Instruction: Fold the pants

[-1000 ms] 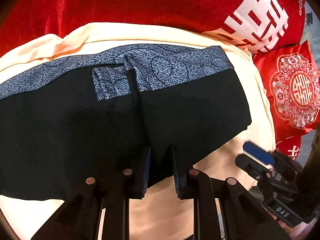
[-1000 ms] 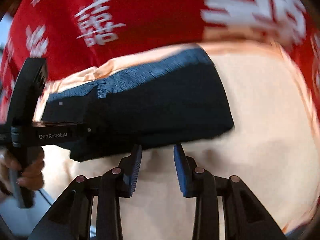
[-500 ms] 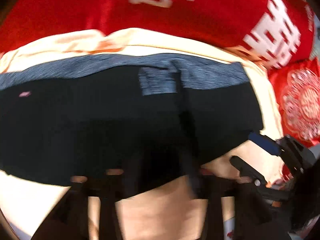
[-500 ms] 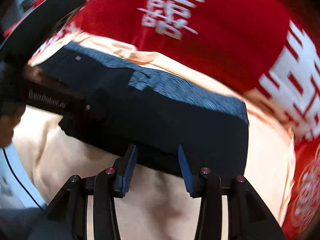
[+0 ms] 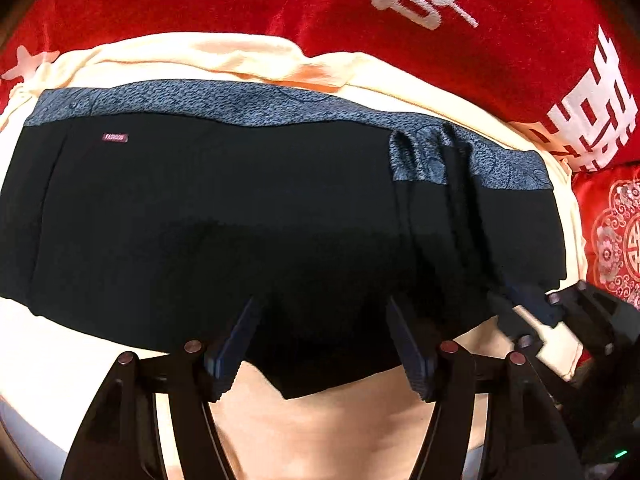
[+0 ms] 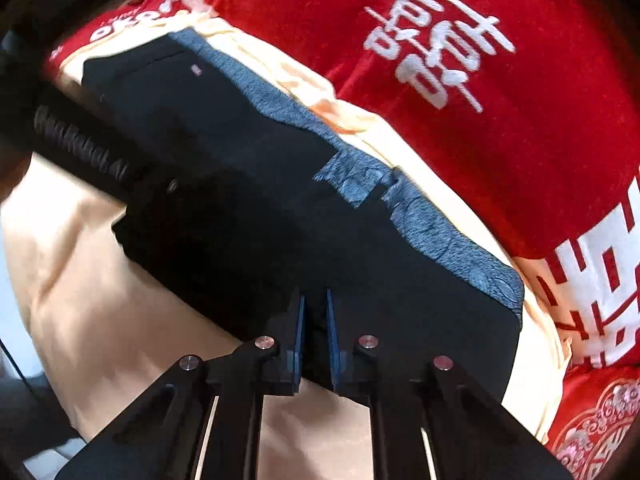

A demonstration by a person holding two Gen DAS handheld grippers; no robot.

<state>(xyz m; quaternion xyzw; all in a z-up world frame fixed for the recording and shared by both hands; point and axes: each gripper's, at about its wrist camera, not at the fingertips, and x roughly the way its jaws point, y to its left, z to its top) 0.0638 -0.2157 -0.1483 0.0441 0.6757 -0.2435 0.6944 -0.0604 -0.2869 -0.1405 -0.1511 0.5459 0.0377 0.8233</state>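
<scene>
Black pants point(image 5: 240, 216) with a grey patterned waistband point(image 5: 224, 100) lie flat on a cream cloth point(image 5: 328, 432). A small red label point(image 5: 115, 137) sits near their left end. My left gripper point(image 5: 320, 340) stands open over the near hem, with the fabric edge between its fingers but not pinched. My right gripper point(image 6: 316, 320) is closing its jaws on the near hem of the pants point(image 6: 248, 184), and the black fabric fills the narrow gap between its pads. In the left wrist view the right gripper point(image 5: 520, 316) sits at the pants' near right corner.
A red blanket point(image 5: 400, 8) with white characters lies beyond the cream cloth. A red embroidered cushion point(image 5: 616, 236) is at the right. The left gripper's black casing point(image 6: 80, 148) crosses the left side of the right wrist view. A pale bed edge point(image 5: 24, 432) shows at lower left.
The left gripper let go of the hem, opened and slid left along it. The right gripper rolled, came onto the near hem and closed on it.
</scene>
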